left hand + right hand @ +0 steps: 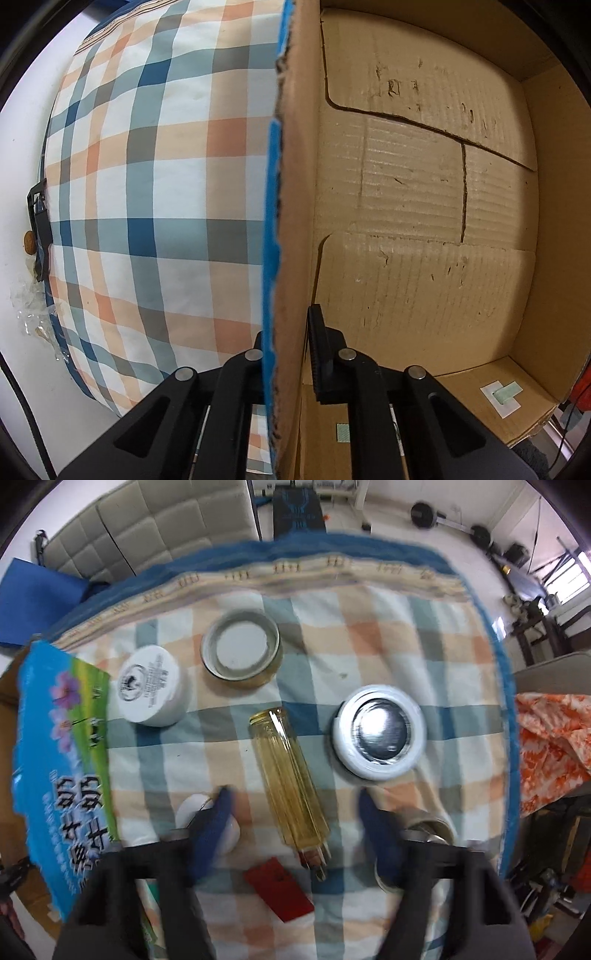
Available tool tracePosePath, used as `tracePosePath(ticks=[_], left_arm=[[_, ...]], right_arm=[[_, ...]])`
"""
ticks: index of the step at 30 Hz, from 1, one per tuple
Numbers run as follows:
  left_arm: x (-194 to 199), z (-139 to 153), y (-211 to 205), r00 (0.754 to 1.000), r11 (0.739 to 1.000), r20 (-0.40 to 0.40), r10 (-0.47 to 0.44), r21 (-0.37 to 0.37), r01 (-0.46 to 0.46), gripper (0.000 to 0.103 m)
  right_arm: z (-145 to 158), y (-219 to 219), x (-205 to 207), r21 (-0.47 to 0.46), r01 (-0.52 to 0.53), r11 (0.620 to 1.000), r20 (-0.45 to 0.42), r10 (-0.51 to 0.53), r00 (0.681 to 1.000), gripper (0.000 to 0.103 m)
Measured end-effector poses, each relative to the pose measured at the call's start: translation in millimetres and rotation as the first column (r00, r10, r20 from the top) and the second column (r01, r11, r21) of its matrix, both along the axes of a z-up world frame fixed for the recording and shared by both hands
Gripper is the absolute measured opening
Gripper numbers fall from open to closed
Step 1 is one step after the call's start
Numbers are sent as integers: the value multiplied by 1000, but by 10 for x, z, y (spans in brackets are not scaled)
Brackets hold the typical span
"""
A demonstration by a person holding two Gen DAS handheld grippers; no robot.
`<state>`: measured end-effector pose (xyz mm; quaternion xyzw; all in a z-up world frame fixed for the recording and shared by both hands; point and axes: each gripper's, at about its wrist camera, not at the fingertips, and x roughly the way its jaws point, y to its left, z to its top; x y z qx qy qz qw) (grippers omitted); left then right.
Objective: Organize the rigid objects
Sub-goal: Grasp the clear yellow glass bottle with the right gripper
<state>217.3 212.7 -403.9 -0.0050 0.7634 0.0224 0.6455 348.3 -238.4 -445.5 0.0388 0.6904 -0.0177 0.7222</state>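
My left gripper [291,332] is shut on the wall [288,184] of a cardboard box, one finger inside and one outside. The box floor [424,206] is bare cardboard. In the right wrist view, my right gripper [295,797] is open above a plaid cloth [388,646], its blue fingertips [221,805] on either side of a lying clear yellow bottle [288,779]. Around it lie a white cream jar [153,685], an open glass jar with a white lid [242,648], a white and silver round tin [380,731] and a red card [280,893].
The box's blue printed outer side [62,738] stands at the left of the cloth. A small white cap [192,808] and a metal cylinder [432,823] lie by my right fingers. An orange patterned cloth [550,738] lies at the right. Furniture and weights stand behind.
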Motion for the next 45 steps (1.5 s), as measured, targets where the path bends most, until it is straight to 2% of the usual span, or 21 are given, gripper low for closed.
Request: tracePosePath(ticks=[3, 4, 5, 7, 10, 15, 19, 27, 30, 36, 39, 45], left_arm=[[20, -42, 14, 1000, 1000, -2, -3, 1, 3, 7], [24, -48, 27, 1000, 1000, -3, 2, -3, -2, 7], [16, -68, 55, 1000, 1000, -2, 4, -4, -4, 7], [17, -70, 63, 1000, 1000, -1, -1, -2, 1, 7], [7, -67, 49, 1000, 1000, 3, -2, -1, 2, 7], [-5, -48, 15, 1000, 1000, 7, 4, -5, -4, 7], [-17, -32, 28, 1000, 1000, 13, 9, -15, -8, 6], [-68, -44, 169, 997, 992, 14, 71, -102, -69, 5], [-101, -42, 173, 998, 995, 25, 55, -82, -53, 4], [-147, -61, 175, 998, 996, 37, 45, -78, -42, 3], [-153, -59, 166, 998, 996, 41, 39, -80, -36, 3], [-186, -12, 98, 999, 996, 42, 34, -80, -30, 3]], right_arm=[[-215, 9, 76, -8, -2, 1000, -55, 2, 998, 50], [-297, 0, 87, -1, 8, 1000, -81, -8, 997, 44], [-355, -26, 88, -2, 23, 1000, -97, -23, 995, 43], [-389, -98, 74, 13, 69, 998, -117, -67, 991, 41], [-401, -158, -5, 54, 103, 993, -192, -91, 977, 39], [-493, -215, -86, 51, 117, 992, -213, -104, 972, 39], [-506, -239, -84, 30, 129, 991, -217, -120, 969, 42], [-404, -132, -172, 4, 95, 995, -216, -91, 972, 39], [-350, -95, -167, -5, 90, 996, -216, -89, 972, 39], [-442, 283, -56, -37, 82, 996, -193, -88, 977, 37], [-383, 334, -100, -46, 76, 996, -181, -83, 980, 36], [-183, 375, -290, -6, 103, 995, -144, -102, 984, 34]])
